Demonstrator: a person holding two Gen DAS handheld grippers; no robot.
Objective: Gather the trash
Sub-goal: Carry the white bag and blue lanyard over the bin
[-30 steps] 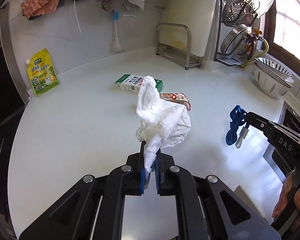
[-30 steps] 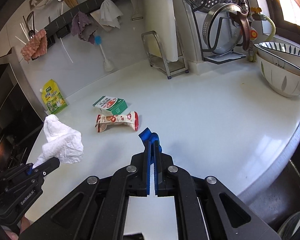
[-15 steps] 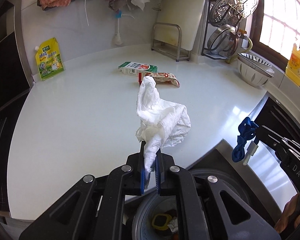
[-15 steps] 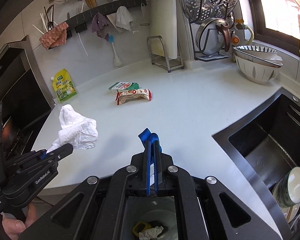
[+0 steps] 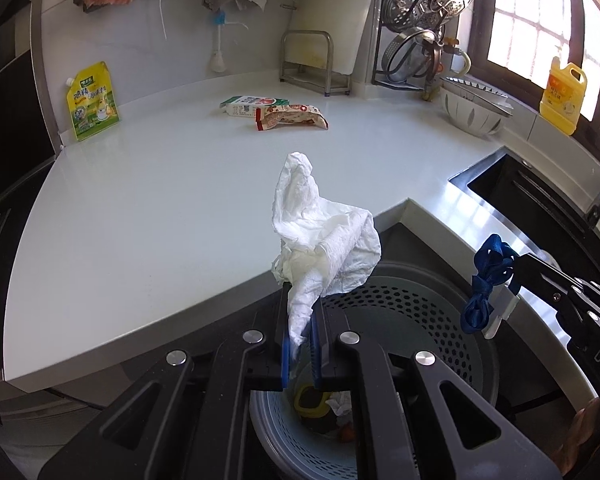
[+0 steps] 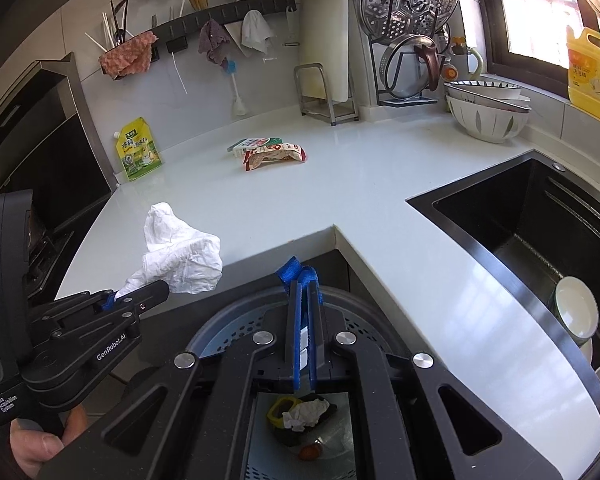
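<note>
Two handheld grippers hang over a perforated grey waste bin (image 5: 428,320) below the edge of a white kitchen counter (image 5: 160,208), each carrying a piece of rubbish. The left gripper (image 5: 300,344) is clamped on the tail of a crumpled white paper towel (image 5: 324,240), whose bulk stands above the bin's near rim; the right gripper (image 6: 302,320) is closed on a knotted blue lanyard (image 6: 298,274) with a white clip, directly above the bin's opening. Inside the bin lie a yellow-rimmed object and a wad of tissue (image 6: 304,414). Two more pieces remain on the counter well beyond the bin: a green-and-white carton (image 5: 252,105) and, touching it, a red-printed snack wrapper (image 5: 292,116). The risk from here lies in the release: the light towel, held by one corner near the rim, could drift or catch on the bin's edge and land on the floor, while the lanyard's loops could snag on a pad and refuse to fall.
</note>
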